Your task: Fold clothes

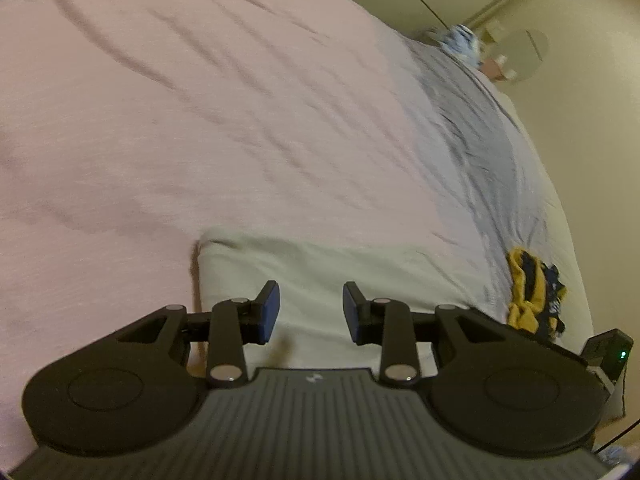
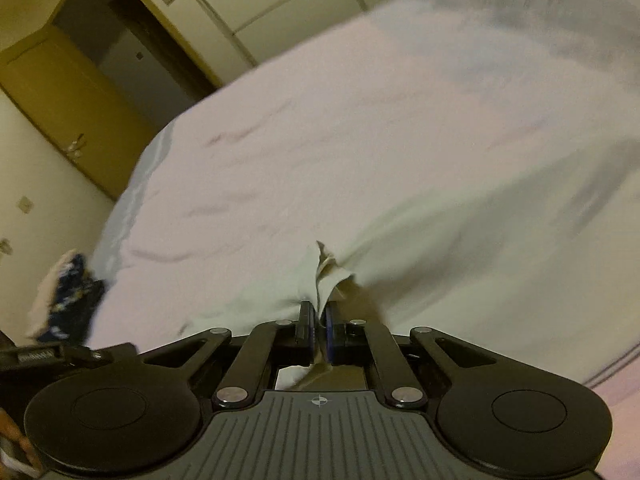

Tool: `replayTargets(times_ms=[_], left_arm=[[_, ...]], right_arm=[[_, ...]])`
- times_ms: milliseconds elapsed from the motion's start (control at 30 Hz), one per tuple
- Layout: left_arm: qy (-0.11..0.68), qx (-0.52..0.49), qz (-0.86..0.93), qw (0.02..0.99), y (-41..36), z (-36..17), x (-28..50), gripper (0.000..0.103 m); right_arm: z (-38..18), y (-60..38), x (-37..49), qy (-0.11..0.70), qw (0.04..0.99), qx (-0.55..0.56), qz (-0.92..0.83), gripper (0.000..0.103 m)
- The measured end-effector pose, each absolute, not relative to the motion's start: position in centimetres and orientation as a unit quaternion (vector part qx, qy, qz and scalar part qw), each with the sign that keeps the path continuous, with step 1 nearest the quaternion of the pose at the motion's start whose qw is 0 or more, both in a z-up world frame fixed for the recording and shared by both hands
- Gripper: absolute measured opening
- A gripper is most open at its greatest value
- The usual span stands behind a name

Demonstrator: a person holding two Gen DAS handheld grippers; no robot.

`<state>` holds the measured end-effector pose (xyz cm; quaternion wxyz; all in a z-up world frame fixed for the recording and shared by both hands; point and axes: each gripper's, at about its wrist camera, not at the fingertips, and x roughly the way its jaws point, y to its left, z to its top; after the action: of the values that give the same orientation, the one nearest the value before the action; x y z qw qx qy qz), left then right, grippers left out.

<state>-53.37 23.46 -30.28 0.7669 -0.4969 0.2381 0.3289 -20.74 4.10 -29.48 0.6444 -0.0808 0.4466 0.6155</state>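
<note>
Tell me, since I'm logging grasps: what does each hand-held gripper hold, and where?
The right hand-held gripper pinches the white garment at a bunched edge. The left hand-held gripper is open, holding nothing.

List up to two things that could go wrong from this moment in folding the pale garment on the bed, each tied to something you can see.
1. The right tool pinches only a thin bunched corner of the pale garment; a pull may let it slip out.
2. The left tool hangs open over the garment without gripping, so lifting one-sided could skew the fold and drag wrinkles into the pink bedsheet.
</note>
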Motion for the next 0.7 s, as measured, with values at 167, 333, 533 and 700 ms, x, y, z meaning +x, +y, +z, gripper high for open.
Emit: replayTargets(times_ms=[167, 333, 533, 700], left_arm=[[0.262, -0.489, 0.295, 0.778, 23.2, -31.5, -46.8, 0.028], [0.309, -0.482, 0.28, 0.771, 21.7, -33.7, -41.9, 0.028], [0.321, -0.476, 0.287, 0.767, 20.5, -33.6, -40.0, 0.028], [0.34, -0.472, 0.293, 0.759, 20.0, -34.4, -38.2, 0.028]], right_arm=[[-28.2, 1.0, -11.9, 0.405, 0.714, -0.105, 0.561, 0.004], [-31.3, -0.3, -4.8, 0.455, 0.714, -0.104, 0.521, 0.004], [-24.8, -1.9, -5.2, 0.333, 0.709, -0.059, 0.619, 0.004], [-27.4, -2.8, -3.9, 0.347, 0.727, -0.12, 0.581, 0.004]])
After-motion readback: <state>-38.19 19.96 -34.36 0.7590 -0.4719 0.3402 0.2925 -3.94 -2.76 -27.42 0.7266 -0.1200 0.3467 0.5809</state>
